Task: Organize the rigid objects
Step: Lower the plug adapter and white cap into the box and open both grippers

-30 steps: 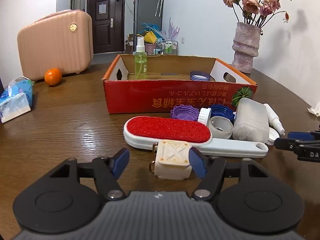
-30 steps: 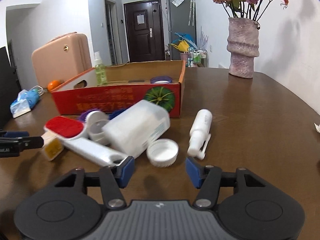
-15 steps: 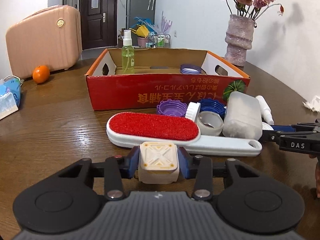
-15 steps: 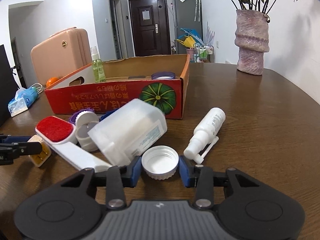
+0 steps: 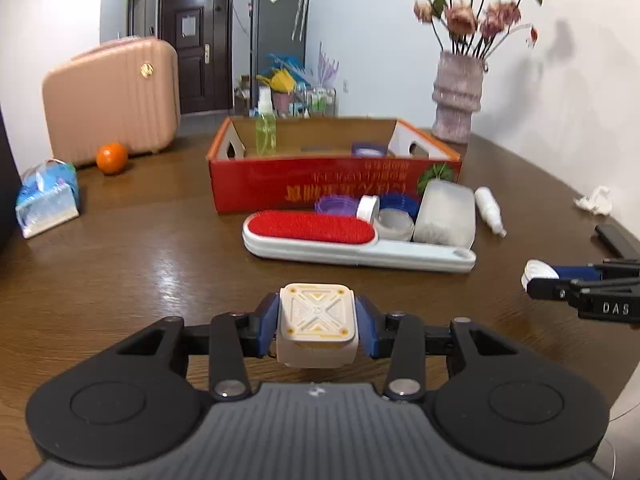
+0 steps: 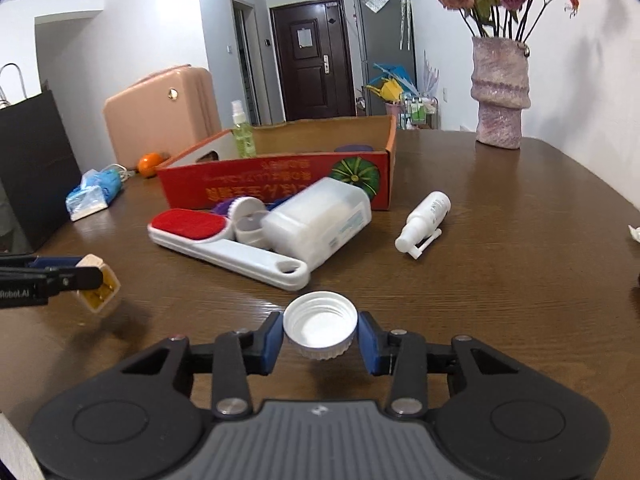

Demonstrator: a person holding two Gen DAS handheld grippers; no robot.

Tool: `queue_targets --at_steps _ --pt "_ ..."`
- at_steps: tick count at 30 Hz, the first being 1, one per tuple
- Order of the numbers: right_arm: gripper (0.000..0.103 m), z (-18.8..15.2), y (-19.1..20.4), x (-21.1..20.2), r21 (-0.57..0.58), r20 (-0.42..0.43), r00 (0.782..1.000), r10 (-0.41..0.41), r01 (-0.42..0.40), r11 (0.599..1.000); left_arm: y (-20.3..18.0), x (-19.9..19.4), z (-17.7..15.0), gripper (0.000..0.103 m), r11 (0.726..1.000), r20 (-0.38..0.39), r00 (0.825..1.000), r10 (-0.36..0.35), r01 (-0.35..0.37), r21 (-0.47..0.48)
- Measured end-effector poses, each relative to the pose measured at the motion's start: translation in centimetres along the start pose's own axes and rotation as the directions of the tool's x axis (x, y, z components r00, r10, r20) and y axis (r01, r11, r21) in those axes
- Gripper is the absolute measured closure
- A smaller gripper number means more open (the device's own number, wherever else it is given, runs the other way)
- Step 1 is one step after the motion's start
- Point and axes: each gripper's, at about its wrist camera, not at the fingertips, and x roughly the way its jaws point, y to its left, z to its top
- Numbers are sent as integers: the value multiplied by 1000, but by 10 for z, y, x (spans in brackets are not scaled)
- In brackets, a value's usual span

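Note:
My left gripper (image 5: 317,330) is shut on a cream square block (image 5: 316,320) with an X pattern, held just above the wooden table. My right gripper (image 6: 320,334) is shut on a white screw cap (image 6: 320,322), also lifted off the table. The right wrist view shows the left gripper (image 6: 86,278) at the far left with the block (image 6: 100,292). The red cardboard box (image 5: 320,186) stands further back, with a green spray bottle (image 5: 265,128) and a purple lid (image 5: 366,148) inside. In front of it lie a red lint brush (image 5: 316,232), a translucent white container (image 5: 446,214) and a white spray bottle (image 5: 490,210).
Purple, blue and white lids (image 5: 380,208) crowd between the brush and the box. At the left are a pink suitcase (image 5: 112,96), an orange (image 5: 112,157) and a tissue pack (image 5: 48,196). A flower vase (image 5: 456,98) stands back right; crumpled paper (image 5: 594,200) and a black object (image 5: 618,240) lie right.
Both grippers closed, the left on the cream block and the right on the white cap, then drew back from the pile and lifted them off the table.

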Motion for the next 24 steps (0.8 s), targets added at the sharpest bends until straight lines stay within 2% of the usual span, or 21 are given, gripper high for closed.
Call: queue_targets --at_steps 5,9,14,18,24 --pt "64 8 16 -30 -15 64 998 12 -11 1000 2 -35 15 61 1000 96 995 -14 13 9" --pt "64 33 27 -55 -53 129 989 70 -63 997 9 -62 52 61 997 170 983 -73 71 18" --pt "64 103 32 -89 -131 183 970 158 -135 982 16 -90 129 61 992 231 966 -116 101 77" --pt "64 165 28 -109 -147 191 960 206 -179 973 19 -97 187 61 995 219 973 -74 58 81" --pt "64 249 28 -123 -166 169 964 205 -177 970 29 -101 263 61 998 206 978 -9 -3 57"
